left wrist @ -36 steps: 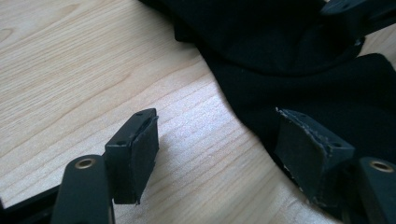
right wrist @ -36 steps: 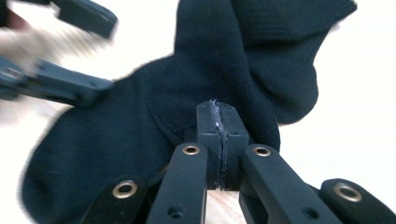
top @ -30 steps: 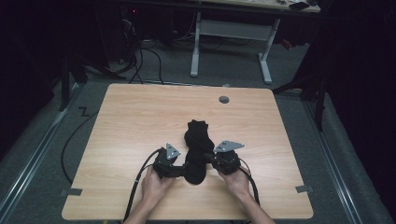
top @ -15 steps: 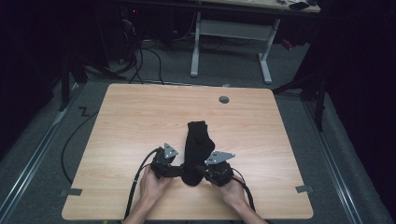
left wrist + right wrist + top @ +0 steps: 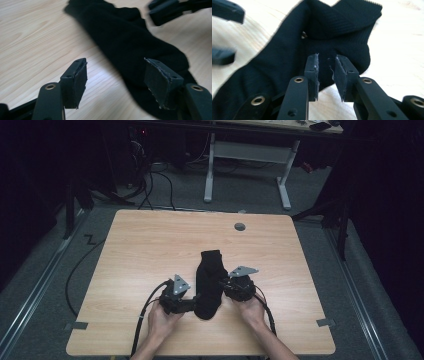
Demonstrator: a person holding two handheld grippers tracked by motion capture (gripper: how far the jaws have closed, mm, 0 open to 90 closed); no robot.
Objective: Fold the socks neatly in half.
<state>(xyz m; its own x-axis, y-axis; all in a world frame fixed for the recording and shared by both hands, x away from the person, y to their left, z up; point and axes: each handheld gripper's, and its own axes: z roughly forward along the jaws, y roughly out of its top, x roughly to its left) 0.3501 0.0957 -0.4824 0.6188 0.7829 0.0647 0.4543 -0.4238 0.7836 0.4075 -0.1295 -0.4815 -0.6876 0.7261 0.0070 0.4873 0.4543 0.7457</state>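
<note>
A black sock [image 5: 209, 282] lies lengthwise on the wooden table [image 5: 150, 245], cuff away from me. At the sock's toe end on the left is my left gripper [image 5: 196, 301]. In the left gripper view its jaws stand wide [image 5: 116, 72] and have just been closing a little. The sock [image 5: 125, 35] lies partly between them, and the pads do not press it. My right gripper [image 5: 225, 287] is at the sock's right edge. Its jaws [image 5: 327, 65] have just been opening, leaving a narrow gap. The sock [image 5: 287, 55] lies just beyond the pads, free of them.
A grey round grommet [image 5: 240, 226] sits in the table's far side. Behind the table stand a white-legged desk [image 5: 245, 155] and floor cables [image 5: 150, 180]. Tape marks [image 5: 76, 325] sit near the front corners. Bare wood lies to the left, right and far side of the sock.
The right gripper dipped toward the near edge, then came back out to the sock's right side. The sock now lies narrower and straighter. The left gripper has barely shifted.
</note>
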